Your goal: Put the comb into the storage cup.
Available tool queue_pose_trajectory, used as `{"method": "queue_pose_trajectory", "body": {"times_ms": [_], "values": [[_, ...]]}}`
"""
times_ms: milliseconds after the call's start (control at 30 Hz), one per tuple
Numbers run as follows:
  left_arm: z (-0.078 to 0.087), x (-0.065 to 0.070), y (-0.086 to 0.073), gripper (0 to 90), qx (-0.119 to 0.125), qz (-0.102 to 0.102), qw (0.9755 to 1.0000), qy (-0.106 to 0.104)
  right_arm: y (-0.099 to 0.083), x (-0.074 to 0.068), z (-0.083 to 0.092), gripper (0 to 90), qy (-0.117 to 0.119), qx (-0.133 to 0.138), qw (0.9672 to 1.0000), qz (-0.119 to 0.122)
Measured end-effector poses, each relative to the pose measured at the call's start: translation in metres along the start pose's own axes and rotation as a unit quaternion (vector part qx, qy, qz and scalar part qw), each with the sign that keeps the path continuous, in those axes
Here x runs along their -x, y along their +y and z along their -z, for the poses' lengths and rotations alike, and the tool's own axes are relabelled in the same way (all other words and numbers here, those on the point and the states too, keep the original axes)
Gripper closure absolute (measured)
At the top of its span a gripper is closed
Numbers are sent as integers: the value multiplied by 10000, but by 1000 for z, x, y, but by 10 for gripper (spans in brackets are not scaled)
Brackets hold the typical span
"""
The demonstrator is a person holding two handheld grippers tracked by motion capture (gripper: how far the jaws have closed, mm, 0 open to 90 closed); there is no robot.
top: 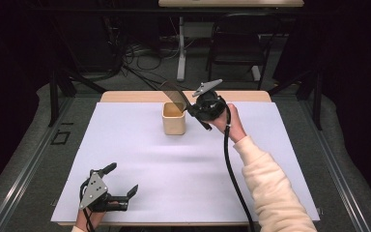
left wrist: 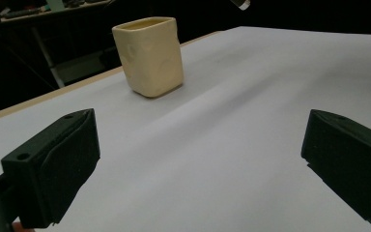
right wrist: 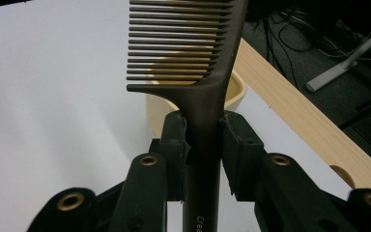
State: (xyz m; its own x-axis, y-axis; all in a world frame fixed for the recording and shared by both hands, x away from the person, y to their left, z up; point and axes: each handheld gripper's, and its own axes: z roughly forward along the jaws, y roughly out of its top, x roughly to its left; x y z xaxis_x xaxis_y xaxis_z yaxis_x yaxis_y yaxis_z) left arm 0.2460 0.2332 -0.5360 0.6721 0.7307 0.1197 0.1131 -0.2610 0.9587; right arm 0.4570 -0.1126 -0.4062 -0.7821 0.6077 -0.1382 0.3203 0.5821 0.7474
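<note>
Comb (right wrist: 193, 63) tip and handle end cropped

Both units black. Left gripper (top: 121, 180): grey three-cornered plate on top with small holes, blocky matte jaws, one small hole in the near jaw face. Right gripper (top: 193, 107): same grey plate, thick black cable trailing off it, brass-coloured eyelets at the linkage pivots, square black pads. Right forearm in a cream long sleeve, soft-looking fabric.
</note>
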Motion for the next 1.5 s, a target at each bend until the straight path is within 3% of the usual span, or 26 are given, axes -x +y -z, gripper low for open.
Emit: {"method": "queue_pose_trajectory", "body": {"times_ms": [1500], "values": [[0, 0, 0, 2, -11, 26, 10000, -3, 16, 7, -22, 721, -198, 320, 9992, -160]]}}
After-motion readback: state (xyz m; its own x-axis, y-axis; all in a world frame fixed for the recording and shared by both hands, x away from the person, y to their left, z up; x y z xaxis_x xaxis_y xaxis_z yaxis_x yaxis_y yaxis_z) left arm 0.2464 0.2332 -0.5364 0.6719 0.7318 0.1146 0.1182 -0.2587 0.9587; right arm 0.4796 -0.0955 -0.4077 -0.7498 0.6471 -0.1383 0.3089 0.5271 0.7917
